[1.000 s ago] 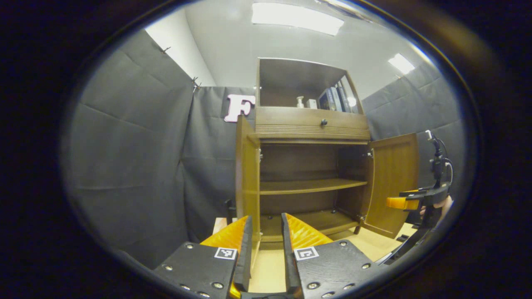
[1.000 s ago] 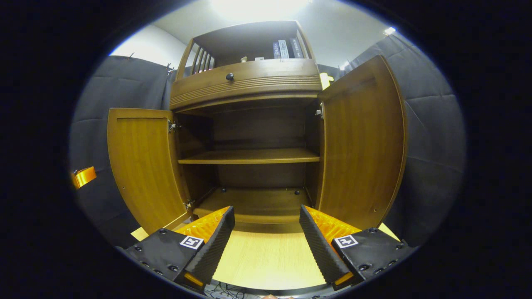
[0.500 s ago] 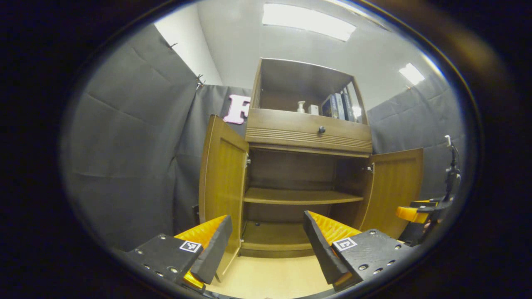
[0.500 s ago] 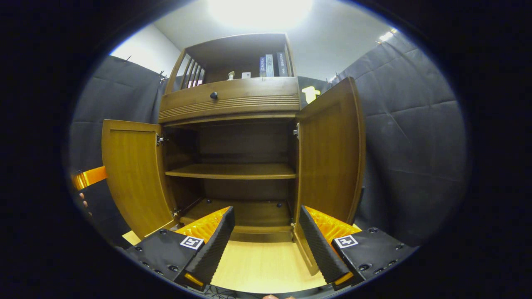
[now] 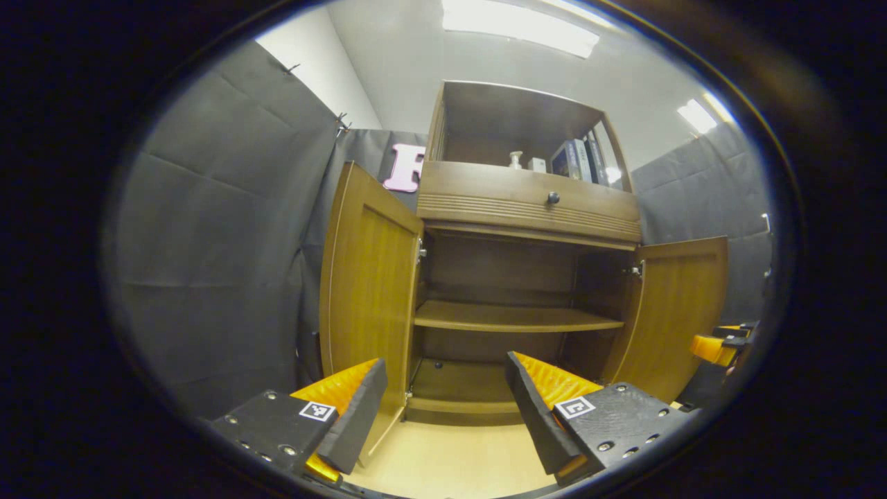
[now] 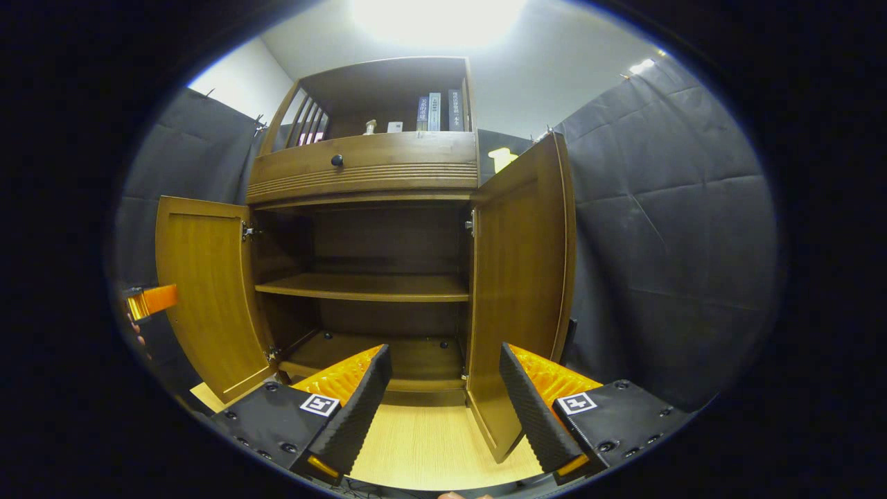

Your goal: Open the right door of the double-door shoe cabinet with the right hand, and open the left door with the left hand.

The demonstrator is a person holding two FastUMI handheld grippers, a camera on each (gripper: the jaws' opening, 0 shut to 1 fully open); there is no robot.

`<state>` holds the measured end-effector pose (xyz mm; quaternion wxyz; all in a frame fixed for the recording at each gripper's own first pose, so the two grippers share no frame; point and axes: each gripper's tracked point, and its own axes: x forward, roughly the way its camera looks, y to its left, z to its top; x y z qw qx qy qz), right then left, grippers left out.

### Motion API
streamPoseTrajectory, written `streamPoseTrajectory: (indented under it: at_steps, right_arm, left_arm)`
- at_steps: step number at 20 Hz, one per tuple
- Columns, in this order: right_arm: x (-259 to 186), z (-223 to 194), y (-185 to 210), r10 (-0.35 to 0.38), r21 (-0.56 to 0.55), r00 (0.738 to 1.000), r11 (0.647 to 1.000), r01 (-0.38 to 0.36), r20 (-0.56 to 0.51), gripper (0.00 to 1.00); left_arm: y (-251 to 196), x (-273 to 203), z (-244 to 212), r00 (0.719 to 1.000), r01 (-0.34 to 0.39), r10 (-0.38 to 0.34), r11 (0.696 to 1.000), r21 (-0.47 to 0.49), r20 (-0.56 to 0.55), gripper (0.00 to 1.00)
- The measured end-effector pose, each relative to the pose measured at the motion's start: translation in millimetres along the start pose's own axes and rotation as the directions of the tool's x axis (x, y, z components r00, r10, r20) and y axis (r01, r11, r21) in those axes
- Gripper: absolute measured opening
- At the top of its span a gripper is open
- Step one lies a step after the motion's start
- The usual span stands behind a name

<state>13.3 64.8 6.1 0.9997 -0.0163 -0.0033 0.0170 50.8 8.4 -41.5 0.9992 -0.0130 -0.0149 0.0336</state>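
Both grippers, the left gripper (image 5: 443, 405) and the right gripper (image 6: 443, 398), hang with fingers spread apart and holding nothing before the shoe cabinet (image 6: 364, 166), whose left door (image 5: 364, 291) and right door (image 6: 523, 291) both stand swung wide open.

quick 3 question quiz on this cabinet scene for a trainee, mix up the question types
1. True or false: both lower doors of the cabinet stand open.
2. Multiple choice: the left gripper is A) shut on the left door B) open and holding nothing C) shut on the drawer knob.
3. Fill in: the books stand on the ____ open shelf, above the drawer.

Key: 1 true; 2 B; 3 top. The right door is swung out too, and the right gripper is open.
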Motion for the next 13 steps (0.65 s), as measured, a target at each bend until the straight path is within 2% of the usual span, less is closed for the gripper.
streamPoseTrajectory:
  at_steps: [1, 3, 4, 6, 9, 10, 12, 13]
  right_arm:
    - [1, 1, 1, -0.002, 0.003, 1.0, 1.0, 0.002, -0.002, 0.93]
    - [2, 2, 2, -0.012, 0.001, 1.0, 1.0, 0.012, -0.005, 0.94]
    - [2, 3, 3, -0.018, -0.002, 1.0, 1.0, 0.018, -0.008, 0.98]
    - [3, 7, 5, -0.032, 0.001, 0.999, 0.999, 0.032, -0.013, 0.94]
    - [1, 14, 7, -0.052, -0.008, 0.999, 0.999, 0.052, -0.016, 0.94]
    - [1, 17, 6, -0.06, -0.016, 0.998, 0.998, 0.06, -0.014, 1.0]
    - [1, 18, 6, -0.067, -0.016, 0.998, 0.998, 0.067, -0.02, 0.94]
    - [0, 18, 6, -0.065, -0.01, 0.998, 0.998, 0.064, -0.023, 0.94]
  left_arm:
    - [0, 0, -1, 1.0, 0.0, 0.001, 1.0, 0.006, -0.007, 1.0]
    - [-4, 2, -4, 1.0, 0.012, -0.012, 1.0, 0.008, -0.011, 1.0]
    - [-7, 6, -6, 1.0, 0.022, -0.022, 1.0, 0.01, -0.01, 1.0]
    - [-11, 10, -9, 0.999, 0.036, -0.036, 0.999, 0.021, -0.013, 1.0]
    - [-18, 11, -16, 0.998, 0.058, -0.058, 0.998, 0.0, -0.027, 1.0]
    - [-22, 12, -18, 0.997, 0.07, -0.071, 0.997, -0.014, -0.03, 1.0]
    - [-28, 13, -22, 0.996, 0.086, -0.086, 0.996, -0.024, -0.037, 0.98]
    - [-27, 15, -24, 0.996, 0.08, -0.081, 0.997, -0.018, -0.041, 0.99]
